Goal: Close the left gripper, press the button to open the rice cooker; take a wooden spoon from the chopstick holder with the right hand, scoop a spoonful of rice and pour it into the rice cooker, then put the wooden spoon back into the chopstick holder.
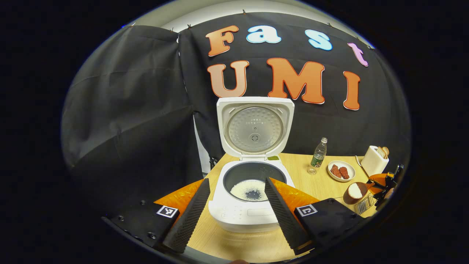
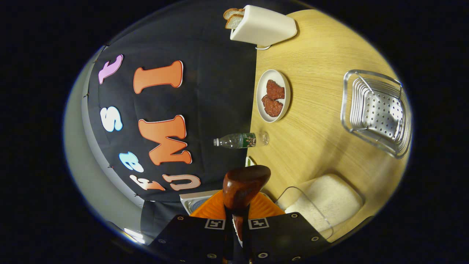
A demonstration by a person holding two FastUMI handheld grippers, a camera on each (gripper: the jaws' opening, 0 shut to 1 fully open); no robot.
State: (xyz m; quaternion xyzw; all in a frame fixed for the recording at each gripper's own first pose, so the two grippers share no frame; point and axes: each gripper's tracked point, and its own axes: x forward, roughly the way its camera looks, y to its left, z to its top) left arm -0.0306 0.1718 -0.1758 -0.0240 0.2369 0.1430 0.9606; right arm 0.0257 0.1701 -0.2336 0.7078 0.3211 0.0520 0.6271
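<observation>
Left gripper view, left to right: left gripper (image 1: 234,190) low at bottom, jaws spread wide, nothing between, framing rice cooker (image 1: 253,205) on wooden table (image 1: 304,176). Cooker lid (image 1: 255,126) flipped up, upright against the black wall. Inner pot (image 1: 253,176) exposed, thin patch of rice (image 1: 243,189) at bottom, bare dark spot in the middle of it. Right of cooker: plastic bottle (image 1: 318,156) standing upright, then small white plate (image 1: 341,171) with two red pieces, then toaster (image 1: 373,160) with bread slices sticking up. Lower right: brown bowl (image 1: 355,191) holding rice, wire edge of chopstick holder (image 1: 364,205) just beside it, right gripper (image 1: 384,183) at far edge, blurred.

Right gripper view, rolled sideways, left to right: wall on left, table on right. Corner of cooker lid (image 2: 194,201) low centre-left. Right gripper (image 2: 238,220) at bottom, jaws pressed together, pinching handle of wooden spoon (image 2: 243,185); spoon bowl pointing forward, back side facing camera, contents not visible. Bottle (image 2: 240,140) past the spoon tip, near the table's back edge. Plate (image 2: 273,95) with red pieces beyond. Toaster (image 2: 262,25) at top. Clear container of rice (image 2: 326,201) right of spoon, near gripper. Metal perforated chopstick holder (image 2: 377,112) far right, well apart from spoon.
</observation>
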